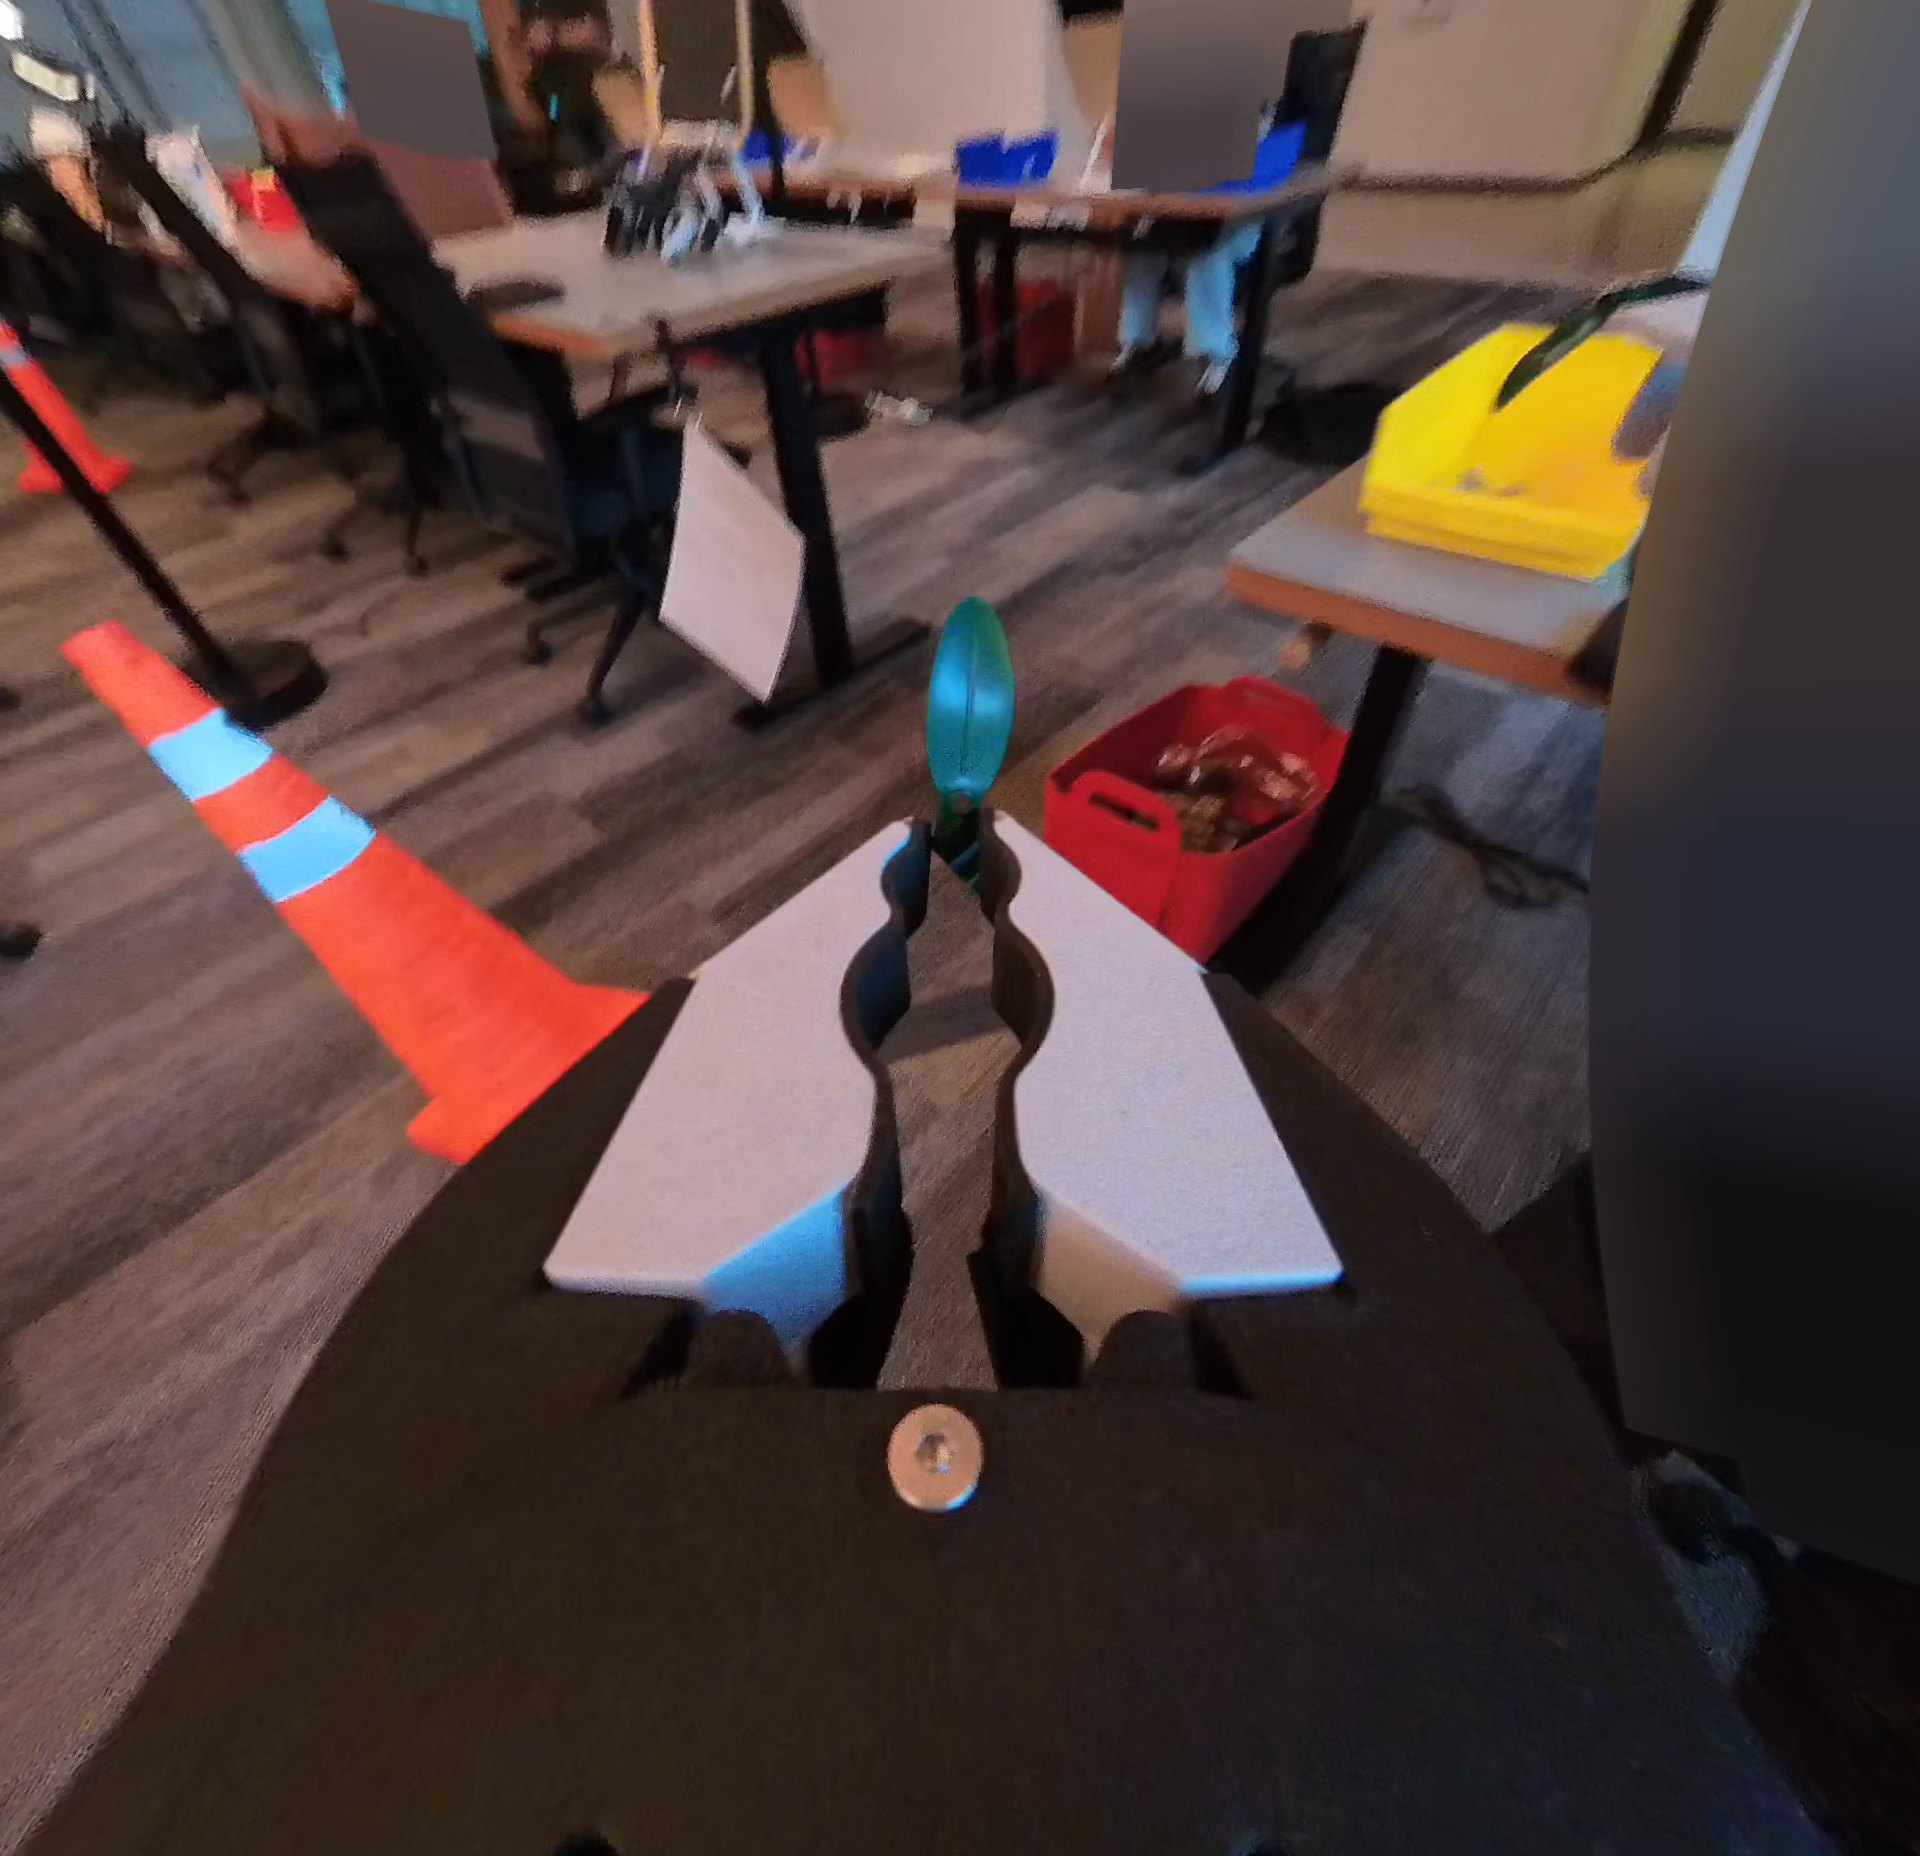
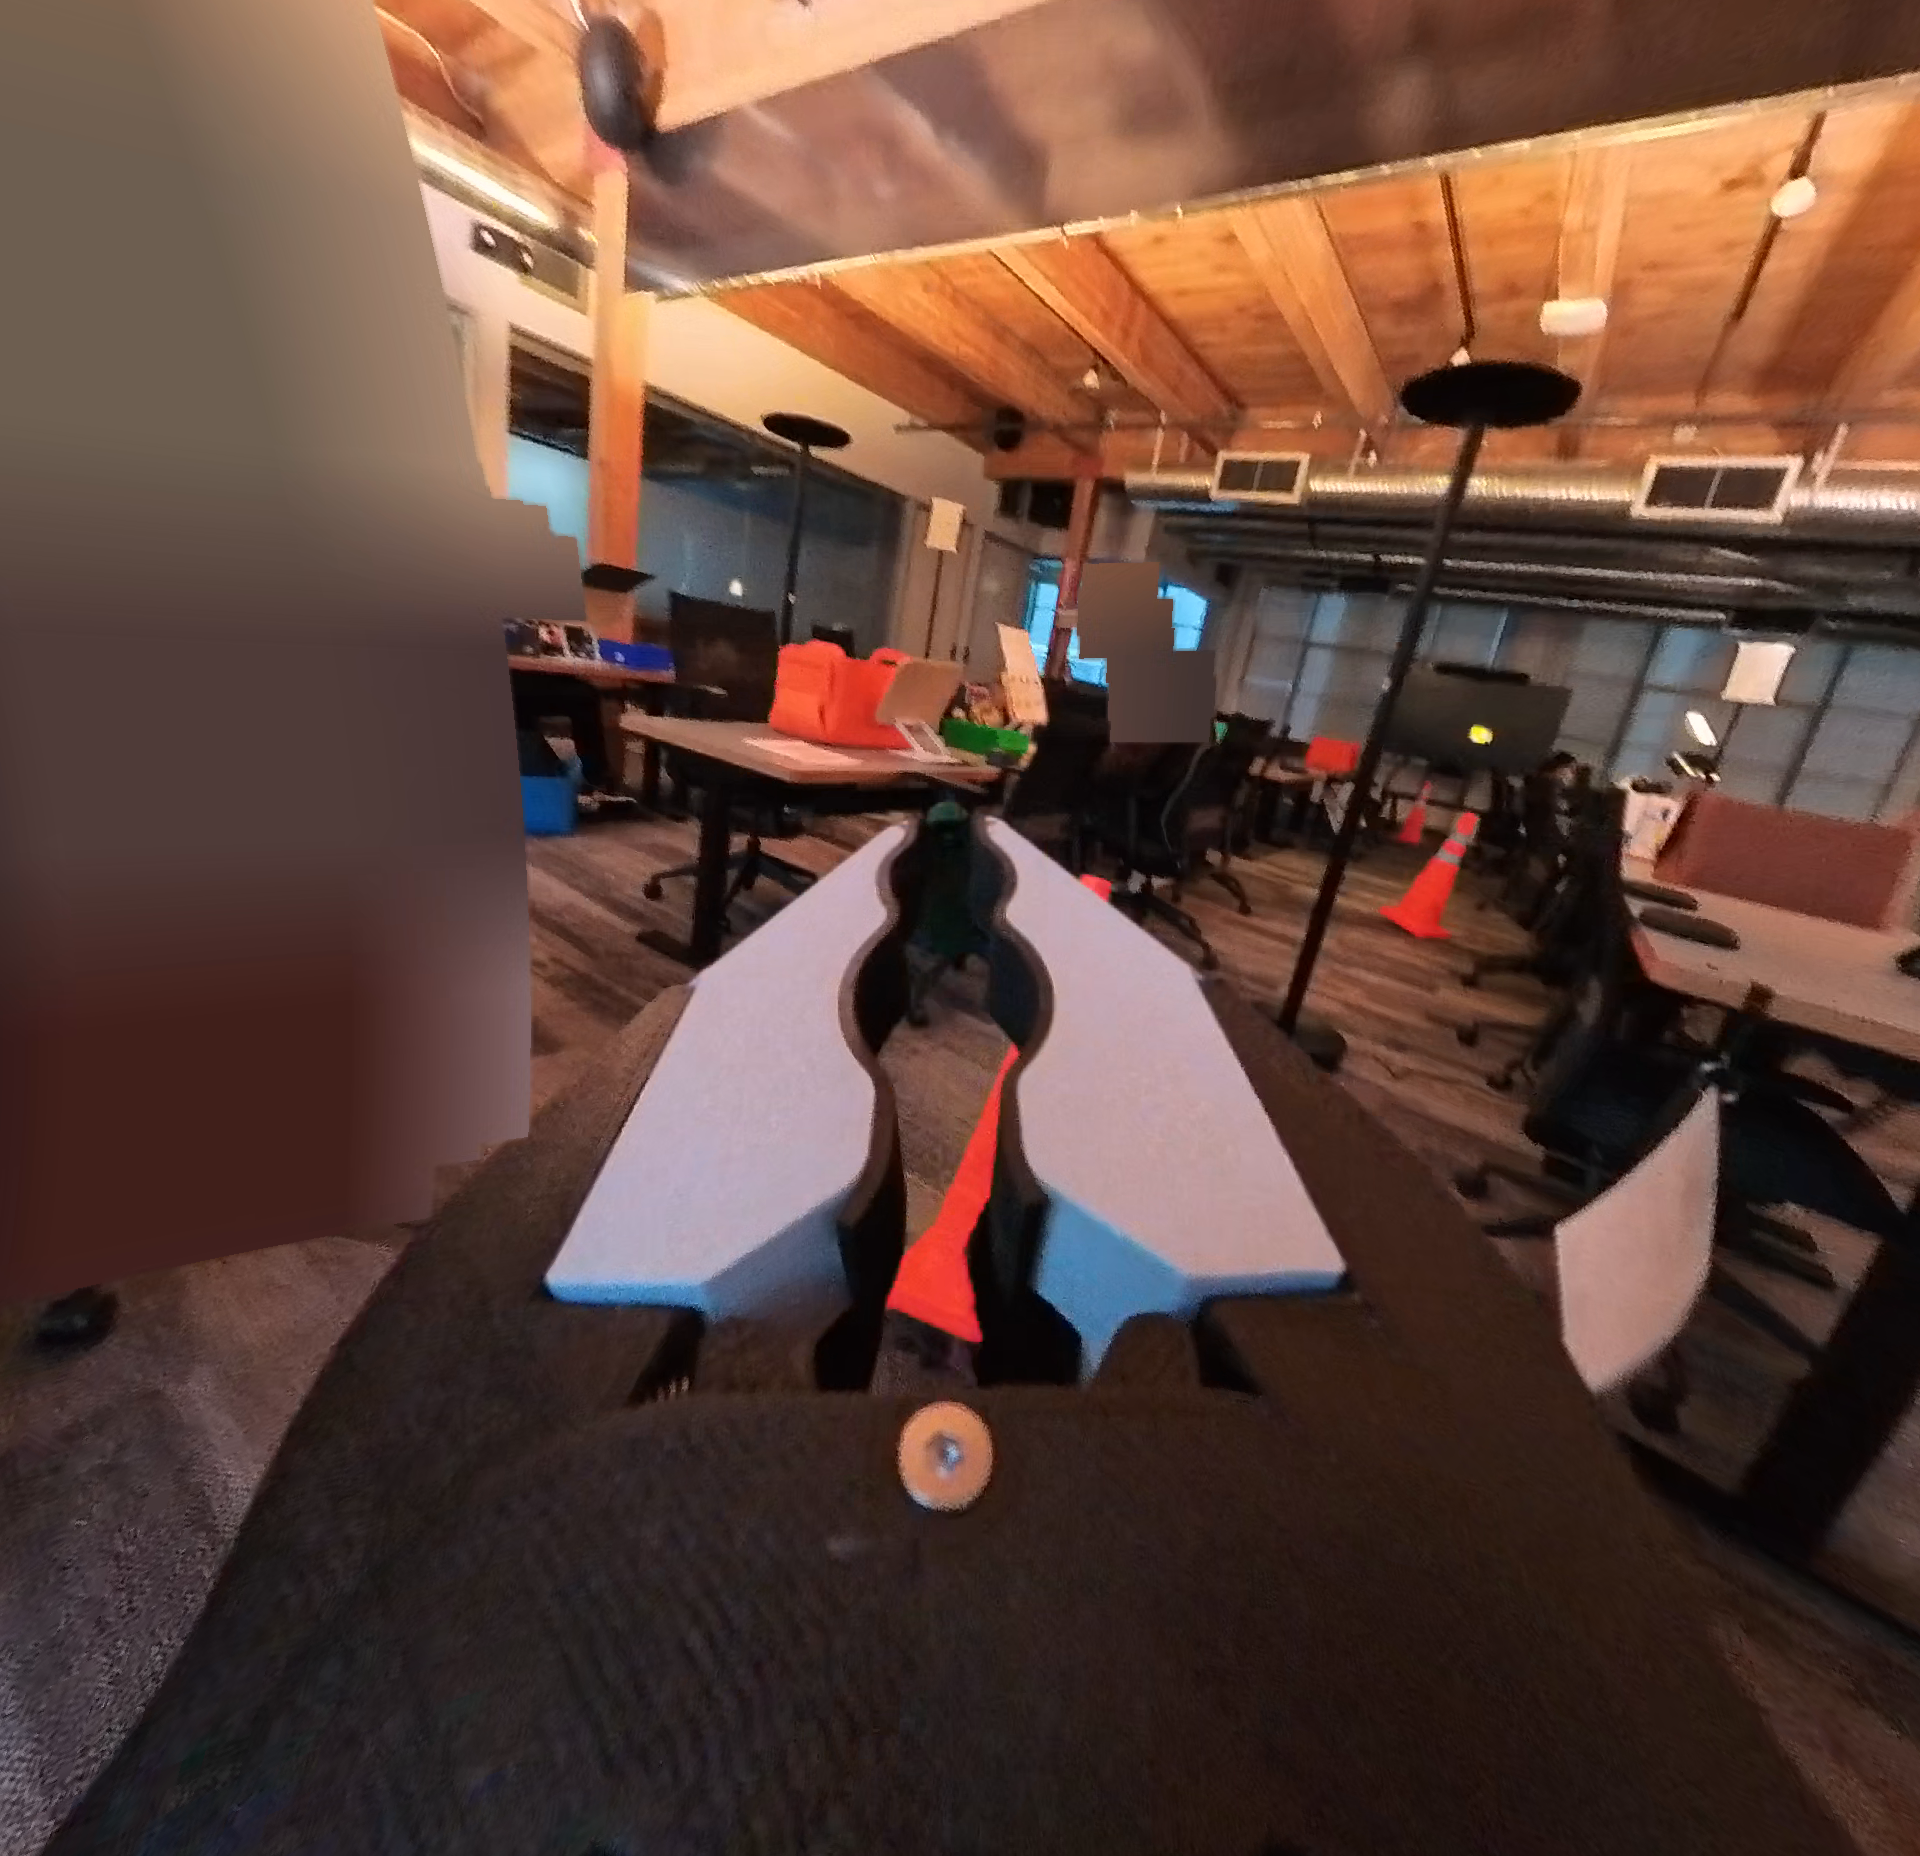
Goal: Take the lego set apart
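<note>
In the left wrist view my left gripper (image 1: 954,842) is shut on the stem of a green lego leaf piece (image 1: 968,700), which stands up past the fingertips, held in the air over the floor. In the right wrist view my right gripper (image 2: 948,832) is shut on a small dark green lego piece (image 2: 945,876) pinched between the fingertips; only its top and a dark part between the fingers show. Both grippers are raised and point out into the room. Neither view shows the other gripper.
An orange traffic cone (image 1: 343,871) lies to the left on the floor. A red bin (image 1: 1195,804) sits under a table (image 1: 1444,591) holding yellow trays (image 1: 1507,456). Desks, chairs and a lamp pole (image 2: 1382,705) fill the room. Across from one pair of fingers to the other is roughly 30 cm.
</note>
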A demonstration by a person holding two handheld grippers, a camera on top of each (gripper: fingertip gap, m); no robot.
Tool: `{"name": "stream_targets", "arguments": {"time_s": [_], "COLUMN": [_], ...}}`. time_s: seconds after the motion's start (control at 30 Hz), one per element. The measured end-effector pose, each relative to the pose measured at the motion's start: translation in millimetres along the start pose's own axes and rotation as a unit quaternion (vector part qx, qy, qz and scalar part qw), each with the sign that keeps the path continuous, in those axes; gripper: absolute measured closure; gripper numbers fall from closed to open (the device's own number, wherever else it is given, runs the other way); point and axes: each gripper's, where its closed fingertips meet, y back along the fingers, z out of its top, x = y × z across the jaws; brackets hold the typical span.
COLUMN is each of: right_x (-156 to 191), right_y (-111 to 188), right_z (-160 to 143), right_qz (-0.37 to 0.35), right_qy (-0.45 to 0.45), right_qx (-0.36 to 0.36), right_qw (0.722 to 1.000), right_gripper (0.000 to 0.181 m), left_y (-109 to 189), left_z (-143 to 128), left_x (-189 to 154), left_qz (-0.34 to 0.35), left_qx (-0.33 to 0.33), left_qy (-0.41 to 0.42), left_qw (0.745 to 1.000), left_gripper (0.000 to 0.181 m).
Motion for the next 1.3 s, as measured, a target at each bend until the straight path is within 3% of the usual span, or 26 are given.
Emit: {"name": "stream_targets", "arguments": {"time_s": [0.1,0.2,0.3,0.4,0.53,0.67,0.83,1.0,1.17,1.3], "right_x": [47,79,86,87,73,52,4,-62,-114,-147], "right_y": [45,105,165,232,299,331,342,353,378,404], "right_z": [30,62,84,122,156,172,148,114,128,157], "right_qz": [0.013,0.026,0.018,-0.014,-0.077,-0.117,-0.181,-0.259,-0.34,-0.379], "right_qy": [0.003,-0.03,-0.03,-0.022,-0.018,-0.009,0.032,0.065,0.114,0.118], "right_qx": [-0.031,0.002,0.071,0.066,0.053,0.043,0.05,0.04,0.045,0.085], "right_qw": [0.999,0.999,0.997,0.997,0.995,0.992,0.982,0.963,0.932,0.914], "right_gripper": [0.175,0.175,0.175,0.175,0.175,0.175,0.175,0.175,0.176,0.175], "left_y": [18,27,28,30,27,12,-44,-149,-235,-258], "left_z": [13,19,27,45,61,61,34,10,34,75], "left_x": [-66,-135,-196,-249,-294,-305,-300,-299,-344,-400], "left_qz": [-0.019,-0.061,-0.11,-0.146,-0.17,-0.193,-0.238,-0.299,-0.392,-0.447], "left_qx": [-0.066,-0.079,-0.067,-0.08,-0.069,-0.036,-0.015,-0.018,-0.035,-0.08], "left_qy": [-0.01,0.011,0.019,0.017,-0.005,-0.022,-0.015,-0.015,-0.024,-0.039], "left_qw": [0.998,0.995,0.992,0.986,0.983,0.98,0.971,0.954,0.919,0.89], "left_gripper": [0.174,0.174,0.174,0.174,0.174,0.174,0.174,0.174,0.174,0.174]}}
